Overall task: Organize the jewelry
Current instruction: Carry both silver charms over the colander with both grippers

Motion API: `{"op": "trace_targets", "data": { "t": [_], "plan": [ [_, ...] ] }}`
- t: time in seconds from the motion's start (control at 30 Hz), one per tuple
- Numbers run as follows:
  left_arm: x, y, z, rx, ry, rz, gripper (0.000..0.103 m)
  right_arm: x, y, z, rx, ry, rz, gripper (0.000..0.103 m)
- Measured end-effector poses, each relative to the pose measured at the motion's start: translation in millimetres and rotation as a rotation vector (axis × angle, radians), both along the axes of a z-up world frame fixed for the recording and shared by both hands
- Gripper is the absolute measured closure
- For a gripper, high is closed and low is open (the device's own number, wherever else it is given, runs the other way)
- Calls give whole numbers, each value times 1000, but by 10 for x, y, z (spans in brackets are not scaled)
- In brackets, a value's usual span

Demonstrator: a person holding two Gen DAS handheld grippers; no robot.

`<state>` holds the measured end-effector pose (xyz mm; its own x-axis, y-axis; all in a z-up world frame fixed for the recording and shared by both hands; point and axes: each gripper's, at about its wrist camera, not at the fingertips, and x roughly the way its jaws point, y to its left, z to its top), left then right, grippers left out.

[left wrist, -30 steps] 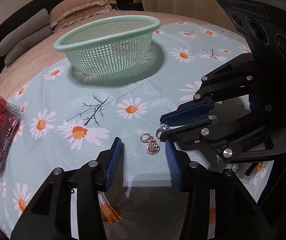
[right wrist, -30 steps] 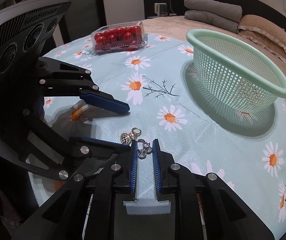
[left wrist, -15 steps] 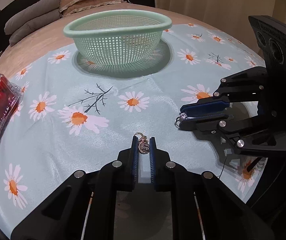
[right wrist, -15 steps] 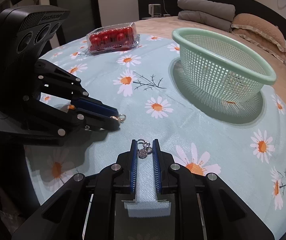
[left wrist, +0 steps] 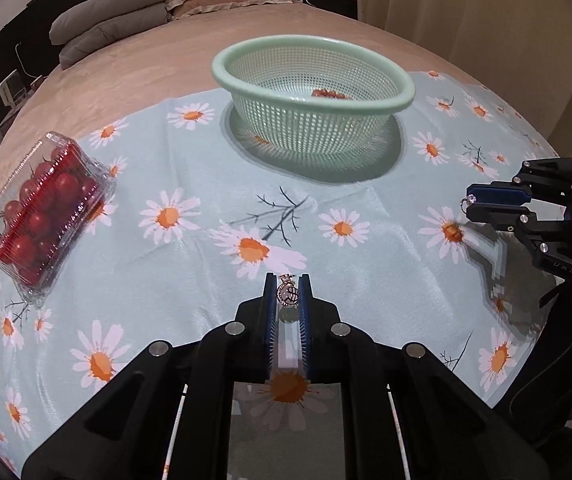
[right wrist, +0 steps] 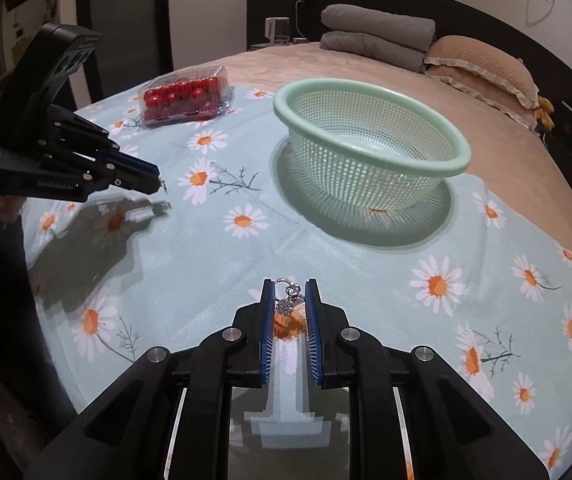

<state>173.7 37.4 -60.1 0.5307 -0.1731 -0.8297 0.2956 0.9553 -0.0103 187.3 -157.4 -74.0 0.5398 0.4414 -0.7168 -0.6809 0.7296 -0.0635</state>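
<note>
Left gripper clamped a gold pendant, right gripper pinched a silver charm; both hung above the bed's daisy cloth, short of the basket.

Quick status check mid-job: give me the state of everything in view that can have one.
Left gripper: shut on gold round pendant, lifted off the cloth.
Right gripper: shut on silver crystal charm, lifted.
Mint green plastic mesh basket: upright, something small and reddish inside.
Clear plastic clamshell box of red cherry tomatoes: closed.
Daisy-print tablecloth: spread flat.
</note>
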Motion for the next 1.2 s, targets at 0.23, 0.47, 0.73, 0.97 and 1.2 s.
{"op": "trace_targets", "data": {
  "t": [0.23, 0.47, 0.73, 0.97, 1.2],
  "plan": [
    [257, 112, 437, -34, -68, 43, 92, 268, -89, 464, 45, -76, -39, 89],
    [534, 79, 829, -36, -129, 36, 92, 563, 22, 834, 84, -137, -27, 89],
    [946, -29, 923, -31, -137, 20, 92, 923, 159, 913, 101, -149, -14, 89],
    [1340, -233, 756, -48, -110, -17, 92, 1254, 206, 743, 98, -126, -17, 89],
    [1751, -380, 427, -37, -56, -39, 92, 1590, 168, 507, 113, -89, -30, 89]
  ]
}}
